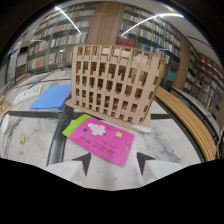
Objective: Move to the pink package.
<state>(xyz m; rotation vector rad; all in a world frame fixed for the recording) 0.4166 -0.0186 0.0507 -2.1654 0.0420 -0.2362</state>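
lying flat, the pink package [102, 140] runs slantwise just ahead of the spread, empty hand-held gripper [113, 162].

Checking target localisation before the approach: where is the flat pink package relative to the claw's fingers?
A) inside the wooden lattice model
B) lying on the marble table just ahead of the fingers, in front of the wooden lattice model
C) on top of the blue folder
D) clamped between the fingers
B: the flat pink package lies on the marble table just beyond the open claw, with the wooden lattice model behind it.
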